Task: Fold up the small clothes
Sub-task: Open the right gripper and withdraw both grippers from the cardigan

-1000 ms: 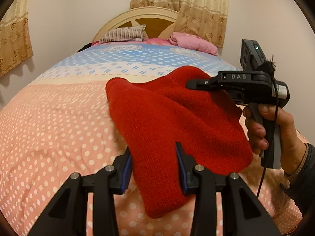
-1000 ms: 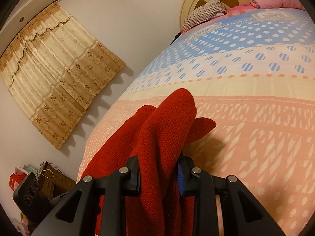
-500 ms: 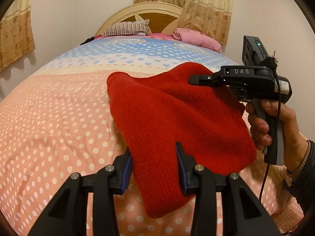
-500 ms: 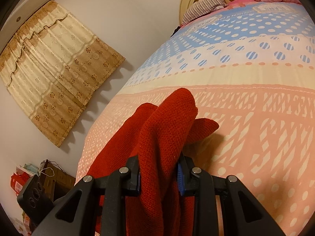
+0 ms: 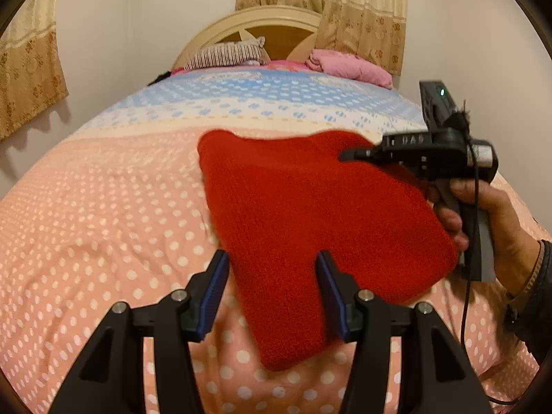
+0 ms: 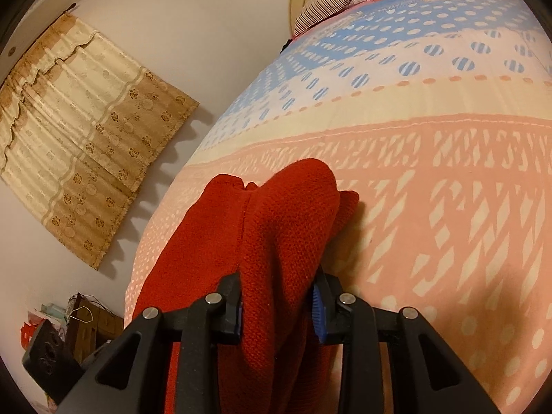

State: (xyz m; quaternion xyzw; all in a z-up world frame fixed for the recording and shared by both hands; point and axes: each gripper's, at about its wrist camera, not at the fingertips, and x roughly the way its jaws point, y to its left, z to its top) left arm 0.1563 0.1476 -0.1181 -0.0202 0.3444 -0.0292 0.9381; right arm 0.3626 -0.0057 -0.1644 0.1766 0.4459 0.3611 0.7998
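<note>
Garment status: red knit garment [image 5: 310,214] is held up off the bed [image 5: 103,214] between both grippers, so the cloth hangs free rather than dragging on the quilt. Left gripper [image 5: 272,286] has its blue pads [image 5: 215,289] either side of a hanging lobe of the knit; pads look a fair way apart with cloth filling the gap, reads as a clamp on a thick bunch, though actual contact is hard to confirm. Right gripper [image 6: 277,305] is closed on a bunched fold of the same garment [image 6: 283,227], knit packed tight between the pads. From the left wrist view the right gripper [image 5: 348,154] sits ahead and to the right, pinching the far top edge, so the cloth spans the two grips as a sloped sheet. Likely reason: two-corner hold to carry or lay it flat for a fold. Versus a second ago: same grips, same drape; both cameras show more of the bed, and the right gripper sits a little farther right in the left wrist view. Slight motion blur now.
</note>
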